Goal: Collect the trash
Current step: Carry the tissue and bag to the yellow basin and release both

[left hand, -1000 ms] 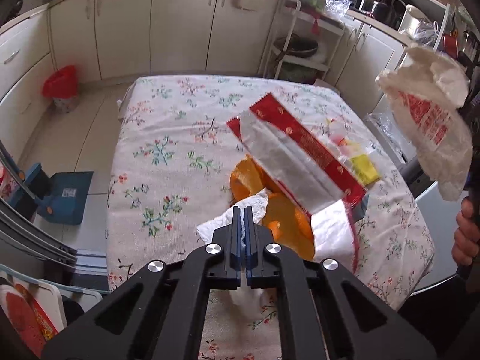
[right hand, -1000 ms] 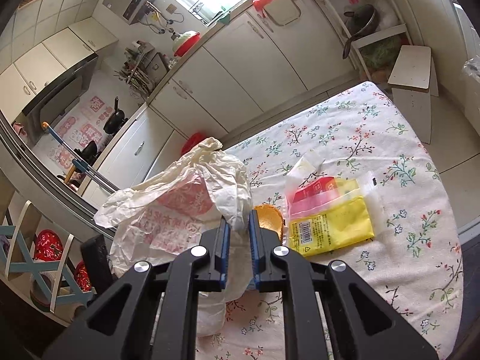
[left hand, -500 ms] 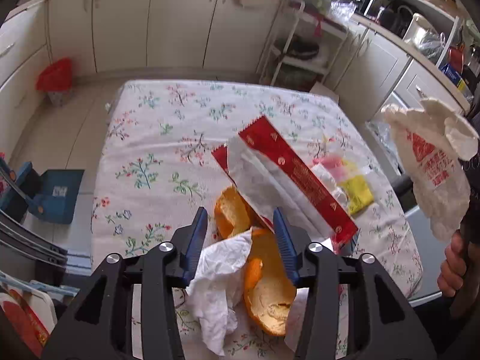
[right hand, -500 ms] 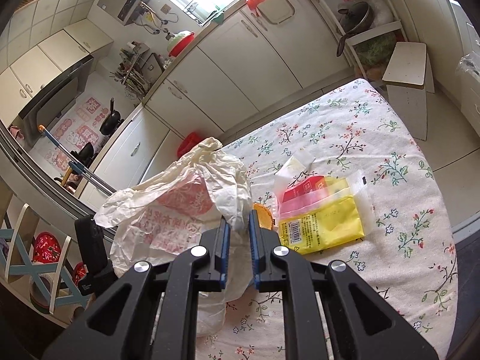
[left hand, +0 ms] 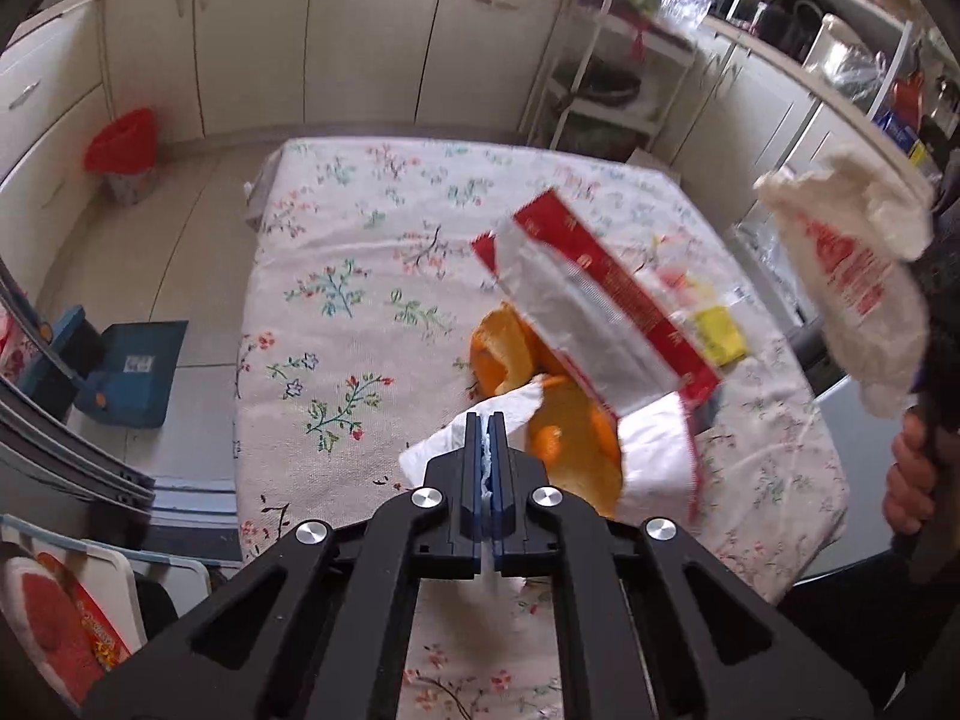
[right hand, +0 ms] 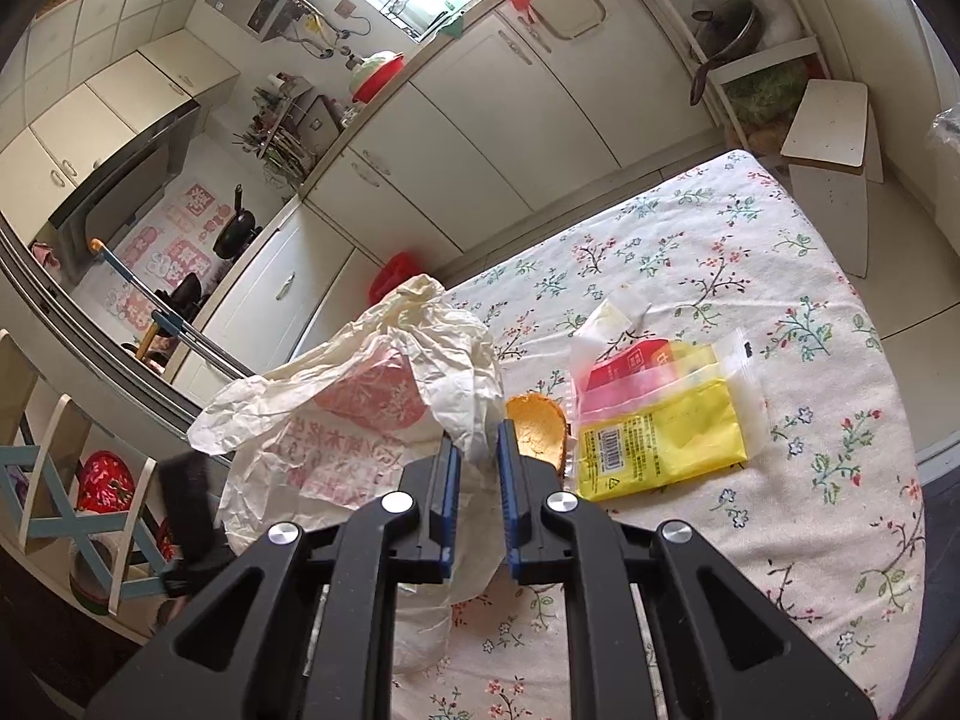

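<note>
The black left claw [left hand: 487,420] covers the near part of the crumpled white paper tissue [left hand: 447,447], so how far the tissue runs below its tips cannot be told. The tilted red-and-silver foil wrapper [left hand: 591,312] hides much of the orange fruit peel [left hand: 570,426] and most of the yellow plastic packet [left hand: 720,333] on the flower-patterned bench [left hand: 336,312]. In the right wrist view the black right claw [right hand: 477,456] and the creased cream plastic bag with red print [right hand: 354,420] mask the peel's near edge. The bag's print is too crumpled to read. The hand [left hand: 912,480] at the frame's right edge is cut off.
</note>
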`<state>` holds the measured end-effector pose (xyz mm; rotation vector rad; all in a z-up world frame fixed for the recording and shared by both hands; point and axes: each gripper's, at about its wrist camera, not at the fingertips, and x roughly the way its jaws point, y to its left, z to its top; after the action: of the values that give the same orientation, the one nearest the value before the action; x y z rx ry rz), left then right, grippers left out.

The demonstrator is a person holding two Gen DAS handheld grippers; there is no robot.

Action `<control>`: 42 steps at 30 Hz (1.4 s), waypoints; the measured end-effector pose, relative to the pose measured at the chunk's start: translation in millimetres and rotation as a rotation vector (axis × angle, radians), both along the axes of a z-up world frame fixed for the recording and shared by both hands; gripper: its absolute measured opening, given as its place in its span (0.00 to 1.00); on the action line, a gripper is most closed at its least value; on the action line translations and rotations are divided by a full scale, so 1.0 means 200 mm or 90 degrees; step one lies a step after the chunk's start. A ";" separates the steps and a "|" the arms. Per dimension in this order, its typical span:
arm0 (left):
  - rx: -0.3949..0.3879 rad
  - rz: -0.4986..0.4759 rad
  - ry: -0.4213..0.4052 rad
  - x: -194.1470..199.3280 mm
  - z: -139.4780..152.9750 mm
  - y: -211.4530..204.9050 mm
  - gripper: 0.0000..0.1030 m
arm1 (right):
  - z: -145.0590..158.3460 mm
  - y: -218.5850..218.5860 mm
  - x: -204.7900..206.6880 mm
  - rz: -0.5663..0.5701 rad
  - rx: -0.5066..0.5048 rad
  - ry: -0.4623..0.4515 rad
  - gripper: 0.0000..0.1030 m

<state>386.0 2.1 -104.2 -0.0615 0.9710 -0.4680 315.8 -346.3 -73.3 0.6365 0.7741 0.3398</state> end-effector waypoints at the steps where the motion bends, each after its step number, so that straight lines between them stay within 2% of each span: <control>1: -0.010 0.005 -0.011 -0.03 0.03 0.02 0.02 | 0.00 0.00 -0.01 -0.003 0.000 0.001 0.13; 3: -0.021 0.017 -0.021 -0.05 0.06 0.05 0.02 | -0.01 -0.01 -0.03 -0.012 0.000 0.004 0.13; 7: -0.084 0.036 -0.027 -0.09 0.10 0.14 0.02 | -0.06 -0.04 -0.05 -0.030 0.036 0.022 0.13; 14: -0.156 0.044 -0.107 -0.25 0.30 0.21 0.02 | -0.04 -0.03 -0.07 -0.026 0.042 0.016 0.13; 17: -0.146 0.047 -0.137 -0.36 0.35 0.20 0.02 | 0.00 0.00 -0.12 -0.022 0.042 0.005 0.13; 21: -0.101 0.033 -0.176 -0.55 0.41 0.12 0.02 | 0.05 0.07 -0.23 -0.010 -0.006 -0.024 0.13; 29: -0.041 0.016 -0.198 -0.92 0.42 0.02 0.02 | 0.05 0.20 -0.59 -0.002 -0.095 -0.053 0.13; 35: -0.011 -0.002 -0.194 -1.14 0.41 -0.03 0.02 | -0.03 0.29 -0.86 0.004 -0.168 -0.036 0.14; 42: -0.006 -0.031 -0.176 -1.33 0.36 -0.11 0.02 | -0.22 0.44 -1.03 0.052 -0.253 0.037 0.14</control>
<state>120.0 -20.4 -32.7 0.0173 0.7002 -0.5108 108.8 -258.5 -117.1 0.2426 0.8948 0.2336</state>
